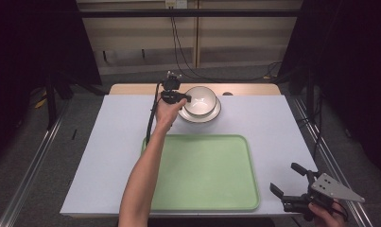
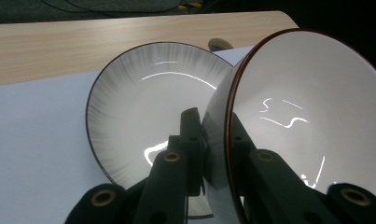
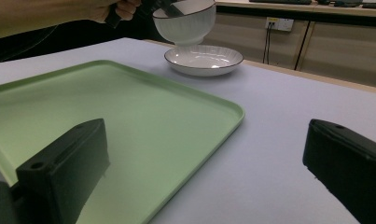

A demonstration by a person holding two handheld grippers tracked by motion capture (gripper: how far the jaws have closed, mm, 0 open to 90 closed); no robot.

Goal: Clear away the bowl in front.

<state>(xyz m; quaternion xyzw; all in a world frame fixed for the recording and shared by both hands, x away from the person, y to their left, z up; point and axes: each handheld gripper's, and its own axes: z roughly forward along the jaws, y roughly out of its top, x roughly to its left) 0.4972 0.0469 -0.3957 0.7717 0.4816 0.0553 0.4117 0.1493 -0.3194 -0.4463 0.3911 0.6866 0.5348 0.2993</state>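
Currently the left tongs (image 2: 213, 140) pinch the wall of the white bowl (image 2: 307, 116) at its near rim, one jaw inside and one outside, which is a sensible hold for a thin rim with no handle. In the right gripper view the bowl (image 3: 184, 21) hangs clear above the shallow plate (image 3: 203, 59), tipped a little; the high view puts both at the far end of the bench (image 1: 273, 123). Judgement: the bowl is being unstacked from the plate (image 2: 143, 107), probably bound for the green tray (image 1: 204, 170) nearer the person.

Right tongs (image 1: 288, 182) rest spread wide at the near right corner of the bench, holding nothing, well apart from the crockery.

Surroundings: the tray lies bare between the crockery and the person. Nothing stands on the way to it, but the plate stays just below the bowl, so a dip could knock them together. A rim pinch may let the bowl swing.
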